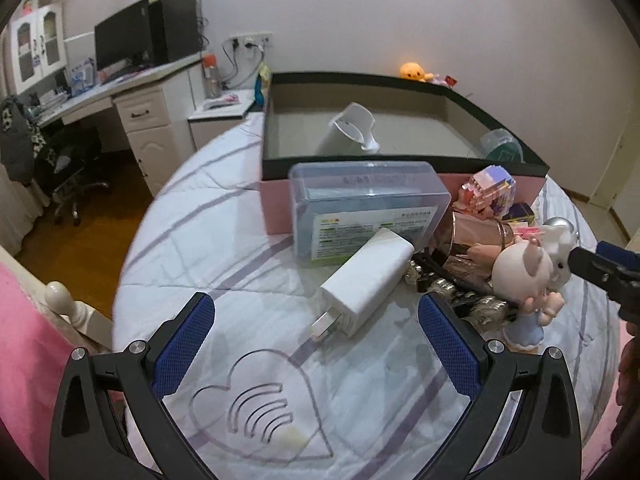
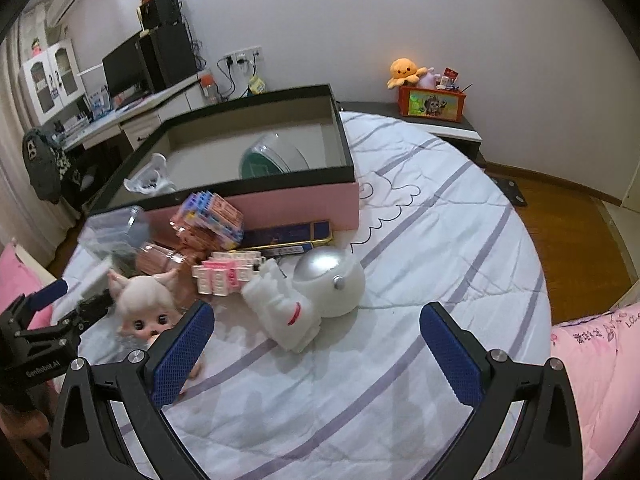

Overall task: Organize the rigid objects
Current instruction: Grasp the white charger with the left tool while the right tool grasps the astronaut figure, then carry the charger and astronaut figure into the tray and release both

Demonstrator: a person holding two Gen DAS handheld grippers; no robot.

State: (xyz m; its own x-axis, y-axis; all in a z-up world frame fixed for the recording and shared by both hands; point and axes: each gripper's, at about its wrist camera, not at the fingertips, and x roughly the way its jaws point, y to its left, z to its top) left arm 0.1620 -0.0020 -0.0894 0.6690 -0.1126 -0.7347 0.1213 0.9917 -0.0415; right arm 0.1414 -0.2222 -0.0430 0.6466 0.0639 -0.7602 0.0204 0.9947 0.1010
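A pink box with a black rim stands on the bed. Inside it lie a white jug and a clear lidded container. In front of it lie a white charger, a clear plastic case, a block model, a doll and a white astronaut figure. My left gripper is open just before the charger. My right gripper is open just before the astronaut, with the doll by its left finger.
The white quilt runs to the right of the pile. A desk with a monitor stands at the far left. An orange plush and a toy crate sit on a shelf by the wall. Pink bedding lies at right.
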